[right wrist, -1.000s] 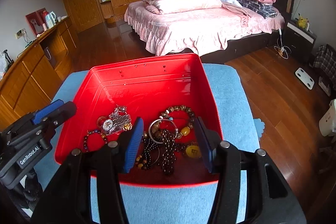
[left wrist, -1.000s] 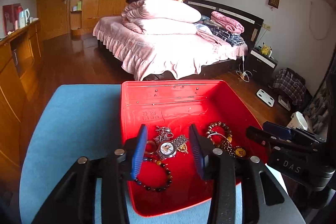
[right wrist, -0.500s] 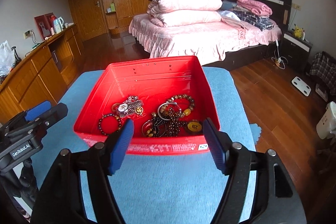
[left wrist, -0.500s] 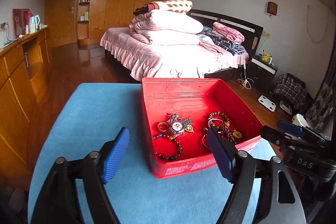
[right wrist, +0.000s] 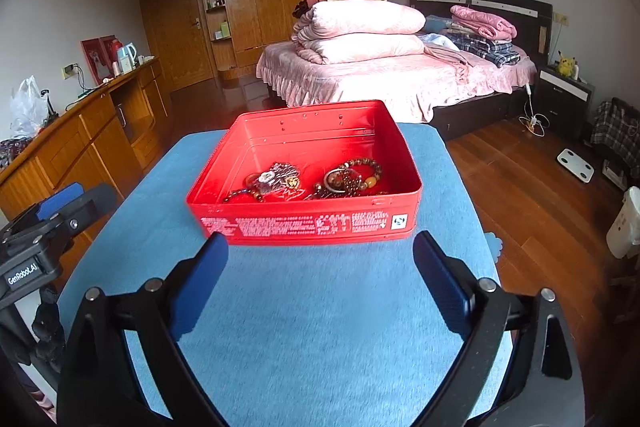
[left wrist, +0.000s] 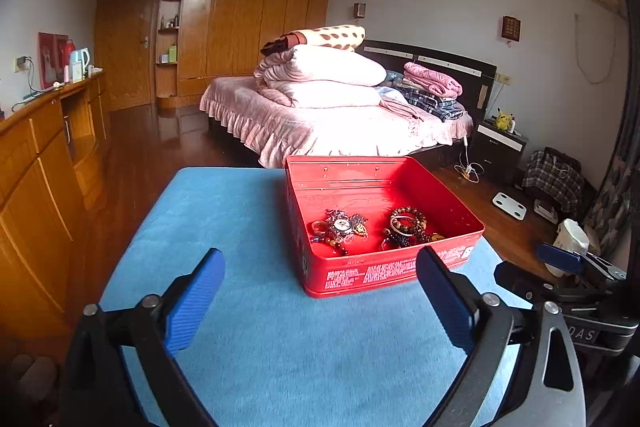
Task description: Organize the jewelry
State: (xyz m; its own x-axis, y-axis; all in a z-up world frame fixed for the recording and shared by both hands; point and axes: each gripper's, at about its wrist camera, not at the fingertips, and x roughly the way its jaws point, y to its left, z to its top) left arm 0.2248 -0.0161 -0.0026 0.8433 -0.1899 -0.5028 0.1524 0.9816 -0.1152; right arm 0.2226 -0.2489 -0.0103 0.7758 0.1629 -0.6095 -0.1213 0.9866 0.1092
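A red tin box (left wrist: 372, 273) (right wrist: 304, 223) stands on a blue-topped table (left wrist: 248, 219) (right wrist: 320, 311). Inside lie a watch with a chain (left wrist: 342, 225) (right wrist: 274, 177), a dark bead bracelet (left wrist: 334, 245) (right wrist: 240, 193), and a heap of brown bead bracelets with a metal ring (left wrist: 408, 225) (right wrist: 352, 177). My left gripper (left wrist: 320, 291) is open and empty, short of the box's near left corner. My right gripper (right wrist: 320, 275) is open and empty, just in front of the box's near wall. The right gripper also shows at the right edge of the left wrist view (left wrist: 560, 259), and the left gripper at the left edge of the right wrist view (right wrist: 60, 203).
A bed with pink bedding (left wrist: 332, 123) stands beyond the table. A wooden sideboard (left wrist: 36, 167) runs along the left. A wardrobe (left wrist: 240, 15) fills the back wall. A nightstand (left wrist: 500, 147), a floor scale (left wrist: 510, 205) and bags (left wrist: 554, 179) are on the right.
Both grippers have pulled back and up out of the box and opened wider. The jewelry stays in the box.
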